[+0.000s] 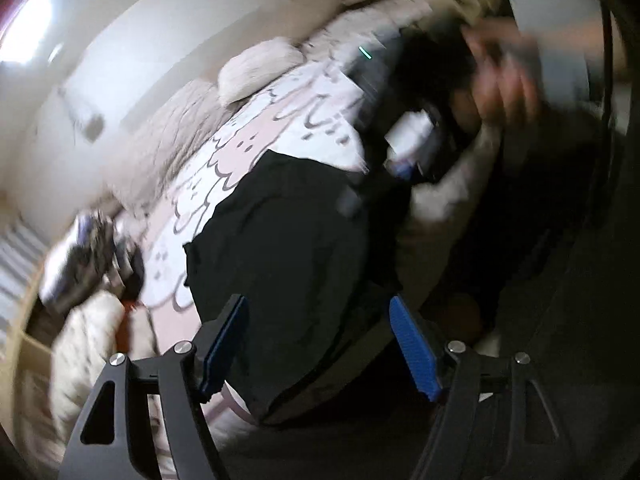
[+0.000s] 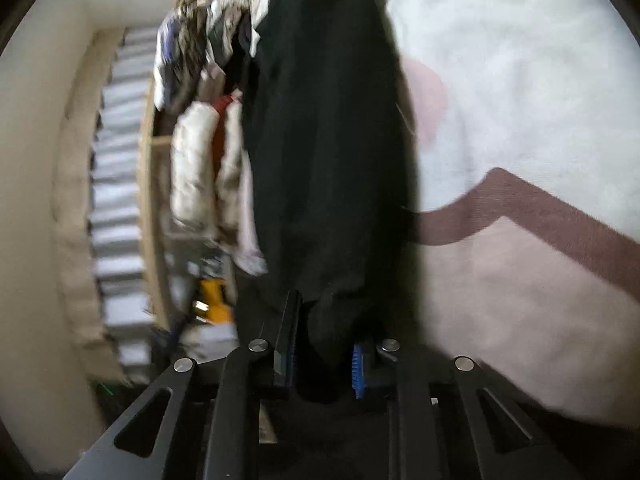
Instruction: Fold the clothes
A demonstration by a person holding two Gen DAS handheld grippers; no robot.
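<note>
A black garment (image 1: 280,240) lies on the bed over a pink and white patterned cover (image 1: 248,136). My left gripper (image 1: 320,344) is open, its blue pads (image 1: 224,344) apart, held above the garment's near edge with nothing between them. In the right wrist view the same black garment (image 2: 328,140) stretches away from me, and my right gripper (image 2: 324,356) is shut on its near end, the cloth bunched between the pads (image 2: 358,368). Both views are blurred by motion.
A pile of mixed clothes (image 1: 92,256) sits at the bed's left side, also in the right wrist view (image 2: 200,120). A pale pillow (image 1: 256,68) lies farther up the bed. The person (image 1: 500,92) is at the right. A striped surface (image 2: 116,200) runs along the left.
</note>
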